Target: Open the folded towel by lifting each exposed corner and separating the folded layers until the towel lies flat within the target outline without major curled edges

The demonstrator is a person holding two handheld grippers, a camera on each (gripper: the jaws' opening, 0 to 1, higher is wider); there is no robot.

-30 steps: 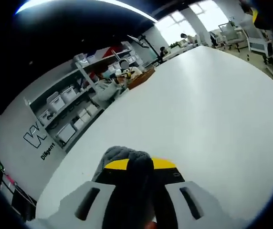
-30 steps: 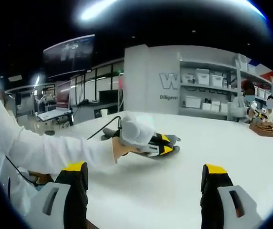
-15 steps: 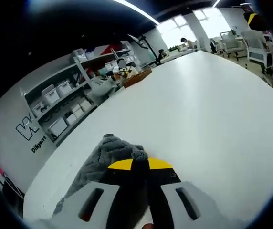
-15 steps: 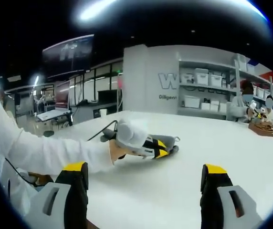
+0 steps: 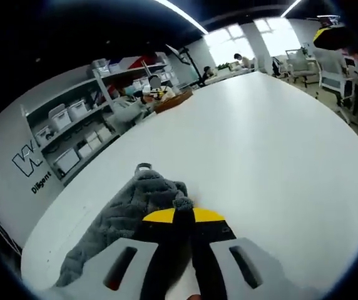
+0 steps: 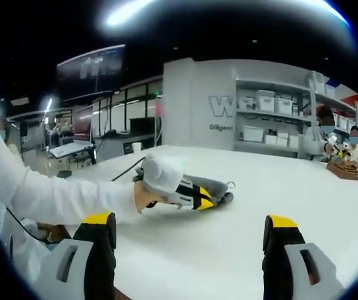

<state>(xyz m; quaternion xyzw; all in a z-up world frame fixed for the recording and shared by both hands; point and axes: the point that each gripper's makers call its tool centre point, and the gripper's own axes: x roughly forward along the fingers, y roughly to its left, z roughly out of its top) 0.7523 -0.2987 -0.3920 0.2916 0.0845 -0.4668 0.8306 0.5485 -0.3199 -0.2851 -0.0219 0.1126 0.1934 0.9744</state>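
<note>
Left gripper (image 5: 182,219) has its jaws closed on an edge of the grey towel (image 5: 119,215), which lies bunched on the white table (image 5: 273,144). Right gripper (image 6: 188,234) hangs well apart, jaws wide and empty. Judged soft, light and limp: best pinched at a free corner, near the hanging loop (image 5: 143,167).

Both grippers have pale grey bodies with slotted jaw mounts and black jaws capped in yellow: left gripper (image 5: 183,219), right gripper (image 6: 188,234). The person wears a white sleeve (image 6: 54,197).
</note>
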